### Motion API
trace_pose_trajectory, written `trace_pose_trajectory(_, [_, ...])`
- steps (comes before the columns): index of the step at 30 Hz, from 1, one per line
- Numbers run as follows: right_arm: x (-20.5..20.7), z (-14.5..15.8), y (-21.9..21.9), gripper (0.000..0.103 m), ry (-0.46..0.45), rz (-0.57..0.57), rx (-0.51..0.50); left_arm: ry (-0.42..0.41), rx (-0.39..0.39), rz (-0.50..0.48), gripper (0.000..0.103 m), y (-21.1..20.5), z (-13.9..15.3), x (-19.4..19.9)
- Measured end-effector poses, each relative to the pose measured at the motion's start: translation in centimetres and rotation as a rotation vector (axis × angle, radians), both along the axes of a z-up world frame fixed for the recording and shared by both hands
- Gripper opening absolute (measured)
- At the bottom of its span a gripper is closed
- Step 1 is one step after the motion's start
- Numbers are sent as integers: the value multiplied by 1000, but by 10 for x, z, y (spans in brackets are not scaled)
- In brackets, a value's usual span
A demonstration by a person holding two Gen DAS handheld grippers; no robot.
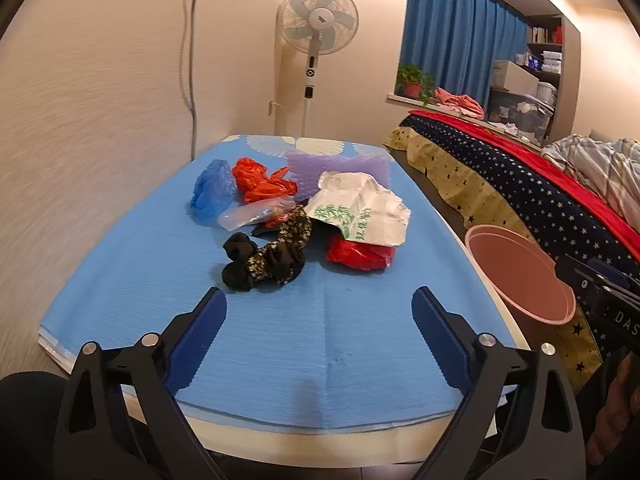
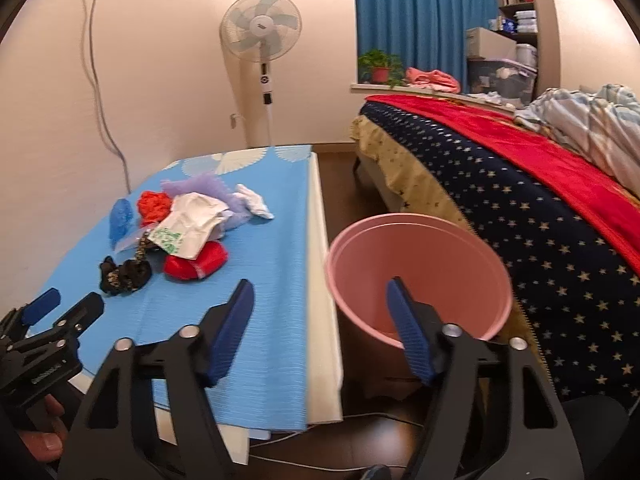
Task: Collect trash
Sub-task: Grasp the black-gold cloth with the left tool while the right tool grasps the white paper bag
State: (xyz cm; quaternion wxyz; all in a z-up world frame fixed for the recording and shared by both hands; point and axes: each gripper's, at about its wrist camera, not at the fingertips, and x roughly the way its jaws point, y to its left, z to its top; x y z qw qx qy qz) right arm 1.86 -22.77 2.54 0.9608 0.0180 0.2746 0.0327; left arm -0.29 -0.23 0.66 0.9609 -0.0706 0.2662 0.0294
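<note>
Holding both tools wide open and empty, left tool [image 1: 318, 316], right tool [image 2: 320, 308], we face trash heaped mid-tabletop [image 1: 120, 280]; the black scrunchie [image 1: 262, 266] could snag, and light bags might miss the pink bin [image 2: 420, 276] beside the tabletop.

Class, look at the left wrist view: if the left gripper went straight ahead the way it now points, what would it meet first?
Probably the black scrunchie, the nearest piece of the trash pile on the blue mat. The left gripper is open, with only bare mat before it. Depth is uncertain in the fisheye view.
</note>
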Motion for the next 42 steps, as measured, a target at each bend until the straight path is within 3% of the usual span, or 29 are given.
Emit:
trace_pose_trajectory(4, [11,5,10,58,-7,48,45,6,-27,41,83,9,0,6])
trace_pose_trajectory(12, [43,10,41,45,-11,141,115,-6,-28,106,58,20,5,26])
trace_pose_trajectory(26, [118,-27,86,46,116,195,219,38,-56,227,54,47,-12,65])
trace_pose_trajectory(36, [133,-45,99,47,181,225,246,92,-95,240,49,60,-30,78])
trace_pose_trajectory(39, [133,-45,102,42,177,233,242,103,-103,245,46,62,-34,81])
trace_pose_trajectory(42, [132,-43,105,27,171,247,226,114,-107,235,37,62,-37,84])
